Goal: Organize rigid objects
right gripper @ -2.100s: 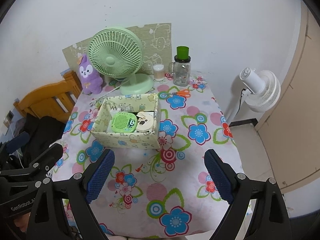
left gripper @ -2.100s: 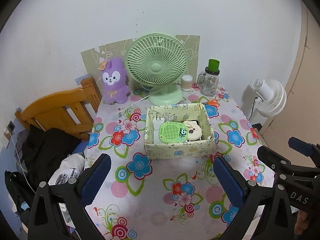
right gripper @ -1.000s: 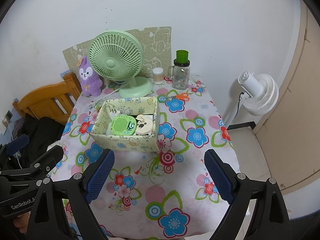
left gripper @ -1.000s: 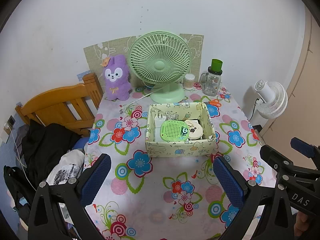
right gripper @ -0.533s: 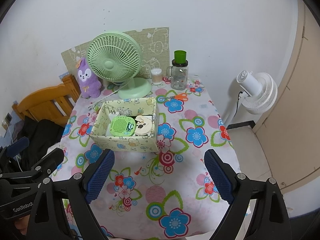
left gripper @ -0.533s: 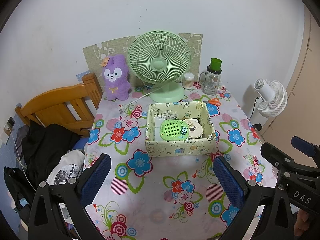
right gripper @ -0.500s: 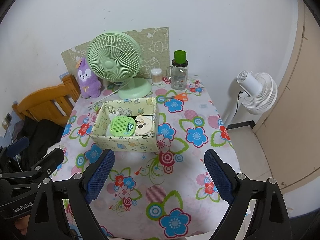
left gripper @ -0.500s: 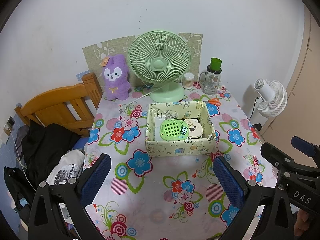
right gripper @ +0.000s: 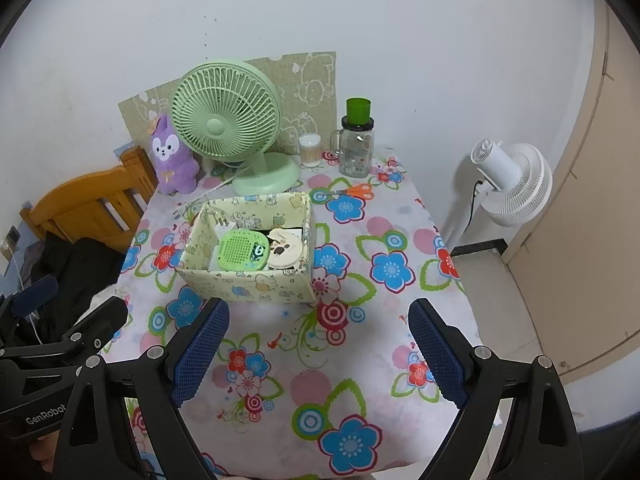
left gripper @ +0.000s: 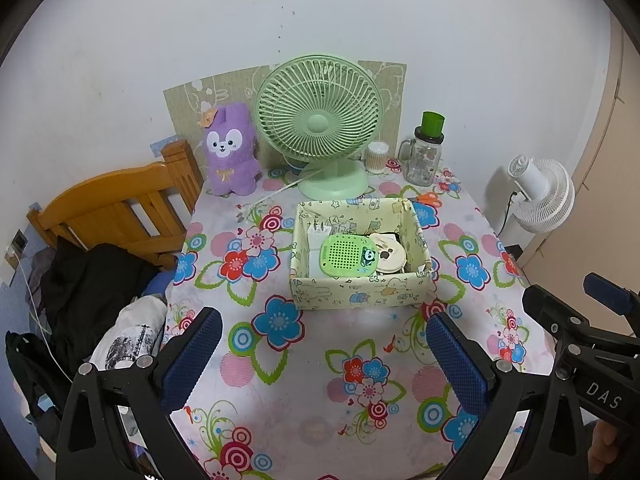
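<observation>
Where the left wrist view's edge cuts it off, a heap of dark clothing (left gripper: 84, 292) hides the lower part of the wooden chair (left gripper: 116, 208) beside the table, so its seat cannot be made out. On the flowered tablecloth (left gripper: 320, 360) a purple plush rabbit (left gripper: 230, 150) sits against the wall, next to a green desk fan (left gripper: 320, 120) that covers much of the patterned board behind it. A small jar of cotton swabs (left gripper: 377, 157) and a glass jar with a green cap (left gripper: 425, 152) stand further right; orange scissors (right gripper: 354, 191) lie near them.

Mid-table stands the patterned paper box (left gripper: 360, 292), open-topped, pale yellow-green with cartoon prints. Inside it, a green perforated gadget with a panda sticker (left gripper: 348, 256) lies tilted over a white plug (left gripper: 318, 236), beside a round cream-coloured object (left gripper: 387, 254) whose nature is unclear; the box's near wall hides whatever lies beneath them.

Both the left gripper (left gripper: 320, 356) and the right gripper (right gripper: 318, 344) hover at the table's near edge, well short of the box, jaws spread wide with nothing between them. A white floor fan (right gripper: 508, 184) stands off to the right.
</observation>
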### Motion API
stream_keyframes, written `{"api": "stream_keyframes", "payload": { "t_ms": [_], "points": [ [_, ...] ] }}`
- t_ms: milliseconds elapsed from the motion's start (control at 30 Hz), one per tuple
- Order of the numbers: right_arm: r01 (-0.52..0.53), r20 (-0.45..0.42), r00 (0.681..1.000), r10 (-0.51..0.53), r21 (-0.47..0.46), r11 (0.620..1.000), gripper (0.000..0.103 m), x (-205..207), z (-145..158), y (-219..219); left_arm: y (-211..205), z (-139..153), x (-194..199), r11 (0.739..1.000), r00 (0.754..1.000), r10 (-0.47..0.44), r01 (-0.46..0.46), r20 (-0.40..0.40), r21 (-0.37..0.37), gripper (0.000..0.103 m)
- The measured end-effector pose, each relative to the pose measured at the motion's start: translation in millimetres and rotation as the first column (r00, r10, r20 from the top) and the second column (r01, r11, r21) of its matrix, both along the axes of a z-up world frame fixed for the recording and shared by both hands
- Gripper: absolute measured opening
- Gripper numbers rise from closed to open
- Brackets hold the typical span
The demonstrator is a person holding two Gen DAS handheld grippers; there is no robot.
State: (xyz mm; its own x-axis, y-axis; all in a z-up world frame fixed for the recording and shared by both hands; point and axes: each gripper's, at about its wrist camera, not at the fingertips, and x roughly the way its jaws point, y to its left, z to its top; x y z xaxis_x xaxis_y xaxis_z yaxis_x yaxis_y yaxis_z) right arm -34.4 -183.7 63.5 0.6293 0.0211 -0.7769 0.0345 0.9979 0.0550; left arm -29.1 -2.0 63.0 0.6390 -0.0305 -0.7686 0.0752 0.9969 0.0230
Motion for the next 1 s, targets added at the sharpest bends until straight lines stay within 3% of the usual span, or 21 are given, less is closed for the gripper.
{"api": "stream_keyframes", "payload": {
  "t_ms": [1000],
  "points": [
    [-0.014, -0.016, 1.000, 0.014, -0.013, 1.000, 0.093, 12.2, -5.5, 5.5, 1.0, -5.9, 11.2, 1.000, 1.000, 0.009, -0.009, -0.016, 0.007, 0.103]
  ]
}}
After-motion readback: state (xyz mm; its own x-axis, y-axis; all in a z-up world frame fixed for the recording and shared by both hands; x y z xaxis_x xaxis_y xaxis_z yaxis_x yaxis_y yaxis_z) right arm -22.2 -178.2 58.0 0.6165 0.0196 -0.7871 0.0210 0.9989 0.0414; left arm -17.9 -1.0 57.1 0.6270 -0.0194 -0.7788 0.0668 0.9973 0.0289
